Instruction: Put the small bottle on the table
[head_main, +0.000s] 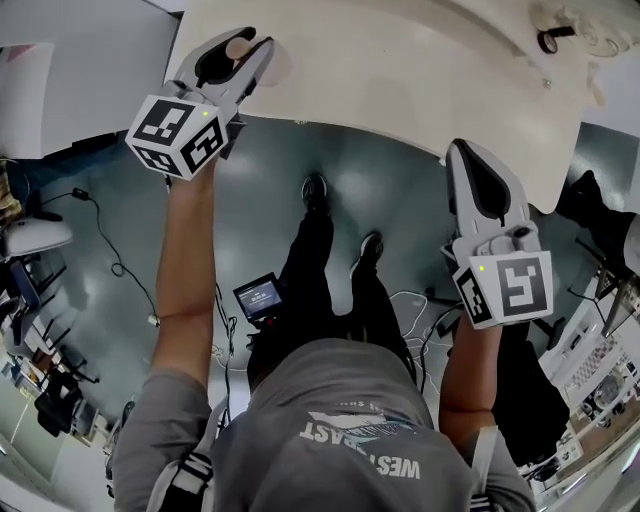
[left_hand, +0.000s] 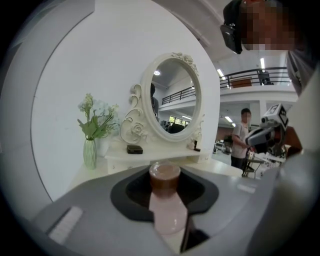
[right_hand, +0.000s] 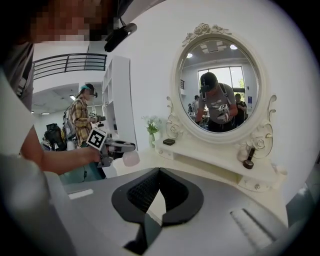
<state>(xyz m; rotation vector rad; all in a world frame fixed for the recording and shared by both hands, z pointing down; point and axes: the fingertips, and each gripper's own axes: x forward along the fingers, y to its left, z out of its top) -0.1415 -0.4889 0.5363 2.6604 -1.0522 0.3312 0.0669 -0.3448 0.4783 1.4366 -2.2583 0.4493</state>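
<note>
**One bottle gripped on the left, nothing on the right**

Two grippers are out in front of me at the near edge of a cream-white table (head_main: 400, 70). My left gripper (head_main: 250, 45) is clamped on the small bottle (left_hand: 165, 200), a pale pink one with a brown cap. The cap points away from me, toward the far side. The bottle sits over the table's left part, but I cannot tell whether it touches the top. My right gripper (right_hand: 159, 192) has its jaws closed together with nothing between them, and it is over the table's right part, well apart from the left one.

At the far side of the table stands an oval mirror (right_hand: 220, 82) in a carved white frame on a low shelf (left_hand: 150, 156). A small dark box (left_hand: 134, 149) lies on that shelf. Left of it is a glass vase (left_hand: 90, 152) of pale flowers. The wall behind is plain white.

Under me the floor (head_main: 380, 170) is grey-green, with cables (head_main: 100, 240) trailing at the left. Far off to the right a person (left_hand: 243, 135) stands, below a railing (left_hand: 255, 77) on an upper level.
</note>
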